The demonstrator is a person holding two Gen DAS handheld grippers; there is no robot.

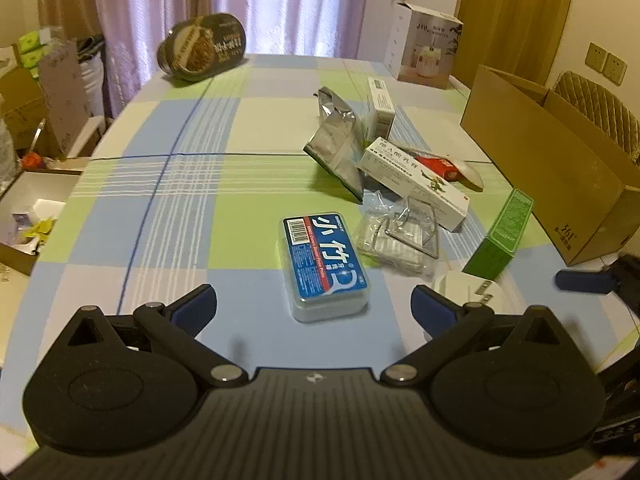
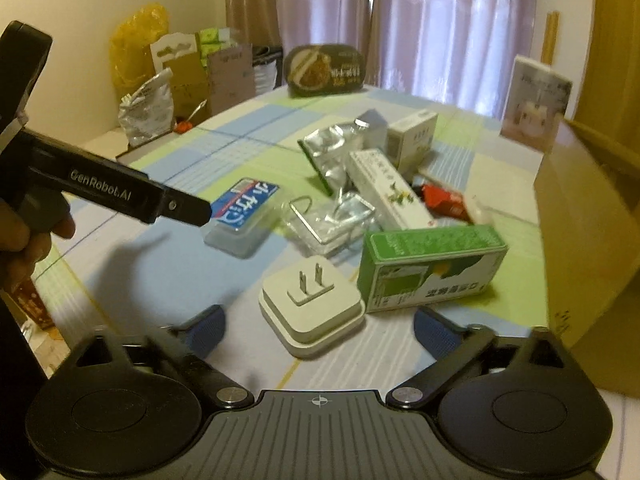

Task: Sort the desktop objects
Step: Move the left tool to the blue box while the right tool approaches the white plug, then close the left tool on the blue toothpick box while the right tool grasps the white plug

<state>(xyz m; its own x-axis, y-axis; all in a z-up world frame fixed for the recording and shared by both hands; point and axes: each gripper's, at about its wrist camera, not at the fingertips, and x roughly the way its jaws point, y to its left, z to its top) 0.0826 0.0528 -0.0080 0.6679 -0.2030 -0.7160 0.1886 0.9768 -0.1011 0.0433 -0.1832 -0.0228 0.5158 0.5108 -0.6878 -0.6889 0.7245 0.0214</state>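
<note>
Left claw (image 1: 314, 310) spread before blue case (image 1: 324, 262), right claw (image 2: 320, 334) spread around white plug (image 2: 312, 306)

**Colours on the checked tablecloth**

The tablecloth (image 1: 248, 128) is checked in pale blue, light green and off-white, crossed by thin dark blue and white stripes. Relative to the blue-labelled clear case (image 1: 324, 264) with white characters and a red band: just right, a white plug adapter (image 2: 312, 308); beyond that, a green box (image 2: 428, 266). Behind the case lie silver foil packets (image 1: 336, 144), a white carton (image 1: 416, 184) and a red pack (image 1: 438, 166). Far right stands a brown cardboard box (image 1: 552, 160).
</note>
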